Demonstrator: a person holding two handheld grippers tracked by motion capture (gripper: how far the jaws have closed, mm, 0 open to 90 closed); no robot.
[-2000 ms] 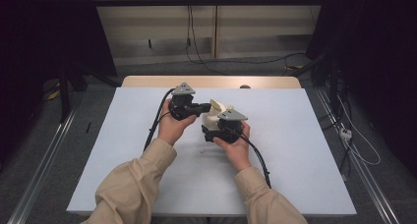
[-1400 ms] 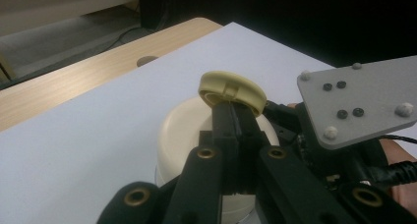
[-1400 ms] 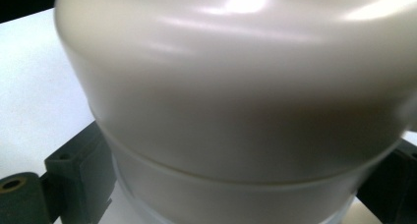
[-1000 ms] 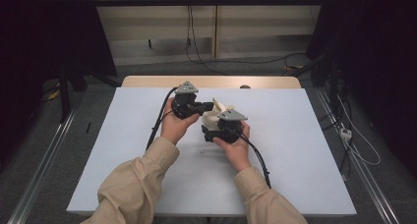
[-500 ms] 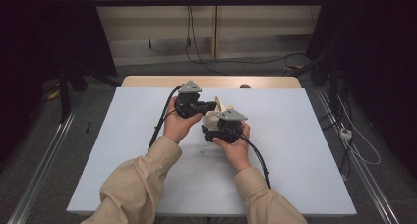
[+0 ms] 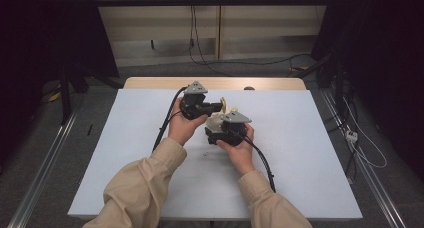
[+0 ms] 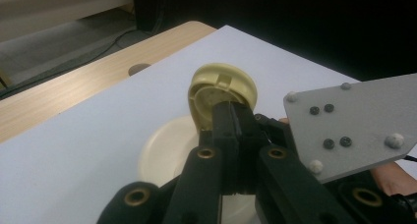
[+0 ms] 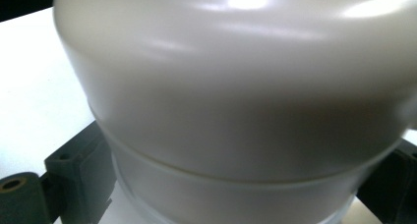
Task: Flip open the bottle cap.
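Observation:
A cream round container (image 6: 215,122) is held just above the white tabletop (image 6: 300,153) at its middle. My right gripper (image 6: 223,133) is shut on its body, one black jaw on each side of the container (image 8: 236,101). A yellowish hinged lid (image 7: 222,89) stands up from the container's rim (image 7: 162,150). My left gripper (image 7: 231,113) is shut on that lid, its two jaws pressed together on the lid's edge. In the high view the left gripper (image 6: 218,107) reaches in from the left, just behind the right one.
The white sheet covers a wooden table whose bare strip (image 6: 150,83) shows at the far edge, with a small hole (image 7: 139,68) in it. Black cables (image 6: 165,123) trail from both grippers across the sheet. The floor beyond holds more cables (image 6: 360,143).
The left gripper has edged slightly to the right toward the container. The right hand and the container have stayed where they were.

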